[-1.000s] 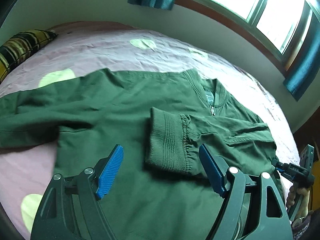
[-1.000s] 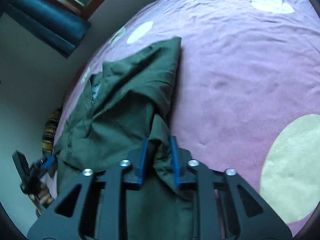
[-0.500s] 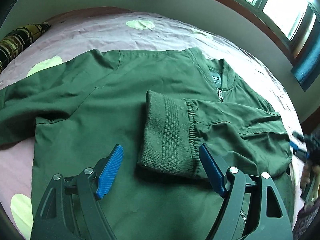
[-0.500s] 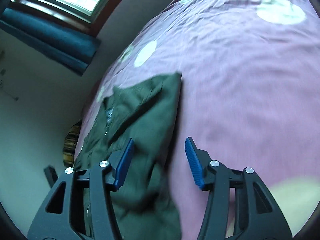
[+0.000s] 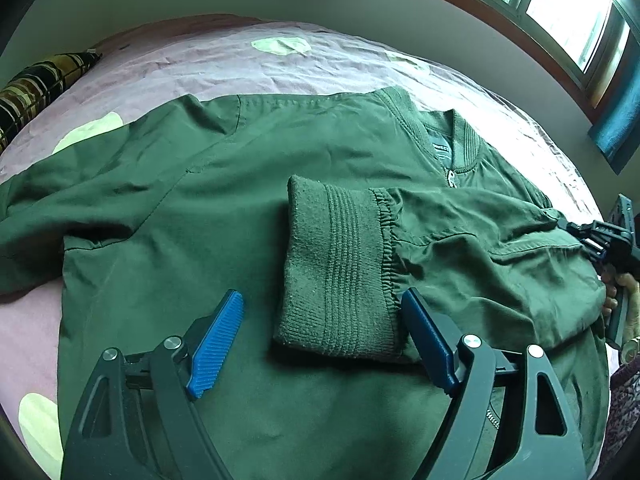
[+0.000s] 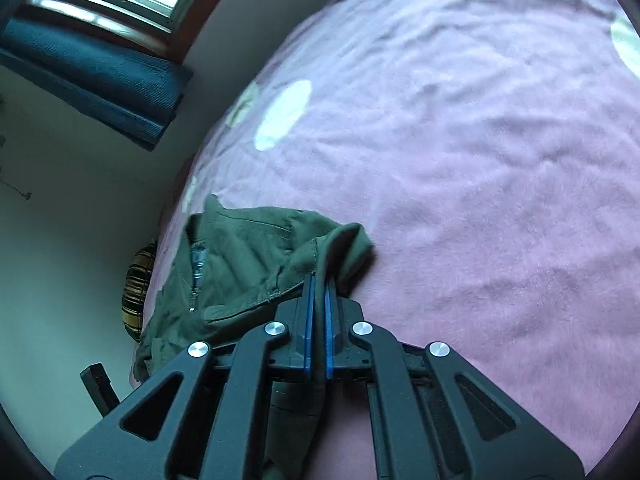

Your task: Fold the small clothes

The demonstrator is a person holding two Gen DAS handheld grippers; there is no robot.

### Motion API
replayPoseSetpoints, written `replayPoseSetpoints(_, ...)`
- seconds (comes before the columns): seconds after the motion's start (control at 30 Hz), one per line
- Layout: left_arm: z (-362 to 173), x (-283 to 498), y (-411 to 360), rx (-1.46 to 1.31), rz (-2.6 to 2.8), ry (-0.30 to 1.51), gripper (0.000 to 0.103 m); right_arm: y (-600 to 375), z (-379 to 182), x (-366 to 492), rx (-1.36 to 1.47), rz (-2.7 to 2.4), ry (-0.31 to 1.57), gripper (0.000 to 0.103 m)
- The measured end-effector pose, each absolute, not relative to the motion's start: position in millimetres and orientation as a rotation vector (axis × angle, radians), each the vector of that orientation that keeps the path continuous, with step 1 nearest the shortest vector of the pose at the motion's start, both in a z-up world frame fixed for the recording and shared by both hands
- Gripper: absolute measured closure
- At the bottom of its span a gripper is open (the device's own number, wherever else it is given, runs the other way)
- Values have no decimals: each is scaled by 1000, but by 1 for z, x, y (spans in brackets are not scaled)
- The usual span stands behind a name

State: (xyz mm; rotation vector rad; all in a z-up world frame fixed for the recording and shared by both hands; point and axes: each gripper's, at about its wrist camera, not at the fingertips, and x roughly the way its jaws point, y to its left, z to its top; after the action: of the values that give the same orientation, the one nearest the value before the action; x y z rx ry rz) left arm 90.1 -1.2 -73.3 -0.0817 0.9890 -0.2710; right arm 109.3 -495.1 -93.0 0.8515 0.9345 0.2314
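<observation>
Left gripper (image 5: 322,344): jaws wide apart, nothing pinched; it hangs low over the middle of the jacket with the blue pads (image 5: 216,344) flanking the near end of the cuff without touching it.
Cuff (image 5: 340,268): thick ribbed knit, end of the sleeve that has been folded across the chest; it lies flat between the two open fingers.
Folded sleeve (image 5: 492,256): runs from the cuff out toward the jacket's right-hand side in the left wrist view, creased, resting on the body of the garment.
Right gripper (image 6: 319,312): its jaws have just been closing and now stand together, clamped on a fold of the jacket's cloth; green fabric passes between the blue pads (image 6: 308,332) and bunches up just beyond the tips. In the left wrist view it shows at the jacket's far right side, with a hand (image 5: 618,292) on its grip.
Jacket (image 5: 200,208): dark green, zip front, ribbed collar (image 5: 460,140) with a label inside, spread face up on the bed; the other sleeve stretches out toward the bed's left edge, partly out of frame.
Bed cover (image 6: 480,160): pink-mauve with pale round patches, wrinkled, bare beyond the jacket on the right gripper's side.
Pillow (image 5: 36,88): checked yellow and black, at the far left corner of the bed.
Window (image 5: 560,4): bright, above the bed's far right side, with teal curtains (image 6: 92,76) beside it.
</observation>
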Motion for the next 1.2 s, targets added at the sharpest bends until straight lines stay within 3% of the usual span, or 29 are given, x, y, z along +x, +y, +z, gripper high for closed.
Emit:
replayPoseSetpoints(0.1, -75, 91, -2, -78, -269, 991, 22, -503, -93, 102, 923, 243, 908, 98)
replayPoseSetpoints(0.2, -75, 92, -2, -78, -270, 988, 22, -503, -72, 81, 870, 150, 879, 86)
replayPoseSetpoints(0.4, -76, 92, 0, -86, -274, 988, 21, -465, -39, 25, 848, 214, 793, 86)
replayPoseSetpoints(0.57, -76, 92, 1, -95, -277, 988, 21, -431, -57, -3, 814, 245, 896, 82)
replayPoseSetpoints(0.67, -77, 93, 2, -95, -278, 989, 21, -434, -81, -5, 848, 202, 937, 88)
replayPoseSetpoints(0.7, -76, 93, 2, -96, -278, 991, 21, -437, -87, -4, 867, 185, 942, 102)
replayPoseSetpoints(0.87, -68, 89, 7, -107, -279, 982, 21, -443, -86, -11, 928, 189, 921, 103)
replayPoseSetpoints(0.9, -65, 86, 12, -116, -280, 981, 21, -441, -80, -14, 913, 185, 911, 96)
replayPoseSetpoints(1.03, -52, 72, 41, -153, -288, 963, 21, -420, -49, -28, 839, 175, 827, 51)
replayPoseSetpoints(1.2, -45, 50, 113, -201, -217, 944, 21, -391, -34, -33, 756, 193, 827, 49)
